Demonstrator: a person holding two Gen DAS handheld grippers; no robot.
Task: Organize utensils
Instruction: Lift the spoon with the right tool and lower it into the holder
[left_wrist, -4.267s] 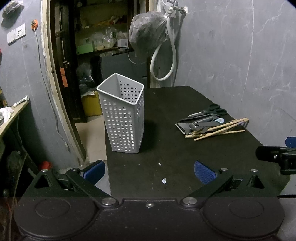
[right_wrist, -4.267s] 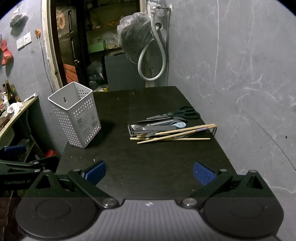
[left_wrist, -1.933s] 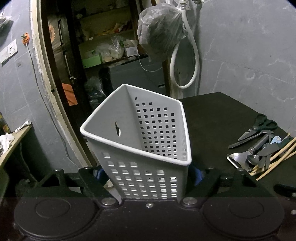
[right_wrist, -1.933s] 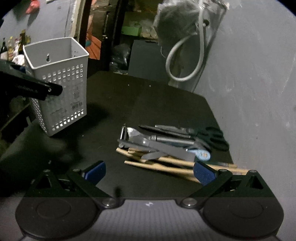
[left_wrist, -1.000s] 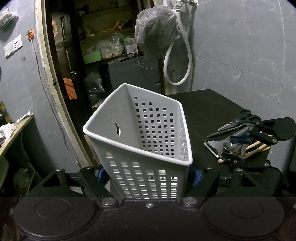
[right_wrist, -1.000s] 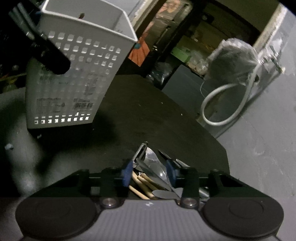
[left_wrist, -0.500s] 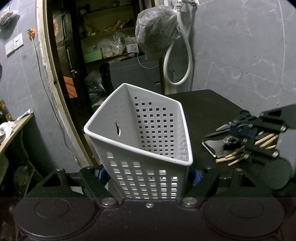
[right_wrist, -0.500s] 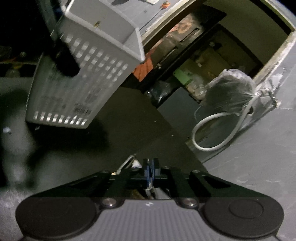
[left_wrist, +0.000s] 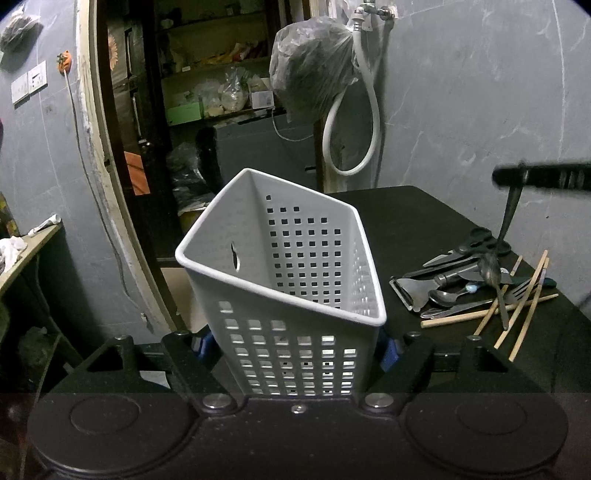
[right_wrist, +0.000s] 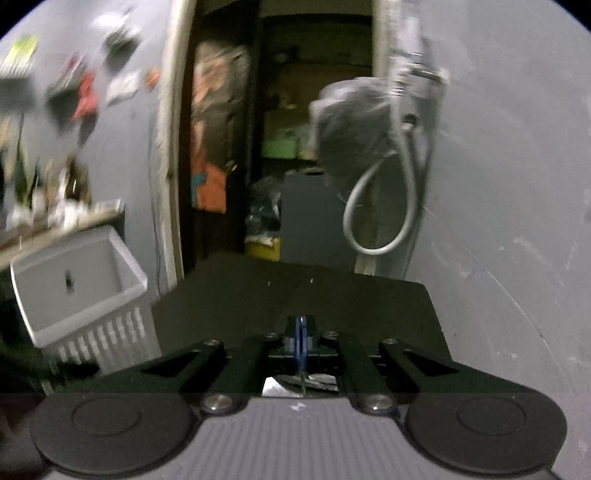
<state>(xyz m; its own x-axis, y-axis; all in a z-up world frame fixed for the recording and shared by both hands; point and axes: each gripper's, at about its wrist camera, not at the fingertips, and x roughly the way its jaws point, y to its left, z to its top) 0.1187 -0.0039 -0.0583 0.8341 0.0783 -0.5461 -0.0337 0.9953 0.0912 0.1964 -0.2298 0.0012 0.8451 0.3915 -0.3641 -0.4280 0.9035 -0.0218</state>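
Right gripper (right_wrist: 301, 341) pinched shut on spoon (left_wrist: 489, 264), just lifted off pile (left_wrist: 476, 291). Left gripper (left_wrist: 295, 349) closing, clamping basket (left_wrist: 288, 284). Drop-in likely next.

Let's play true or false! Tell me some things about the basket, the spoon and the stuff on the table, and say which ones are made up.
1. The white basket is tipped over to one side. True.
2. The basket is full of forks. False: nothing shows inside it.
3. The right tool holds a spoon that hangs down over the pile. True.
4. The scissors are standing in the basket. False: they lie on the black table with the other utensils.
5. The wooden chopsticks lie on the table. True.
6. The left tool holds nothing. False: the basket sits between its blue pads, and the jaws are closing on it.
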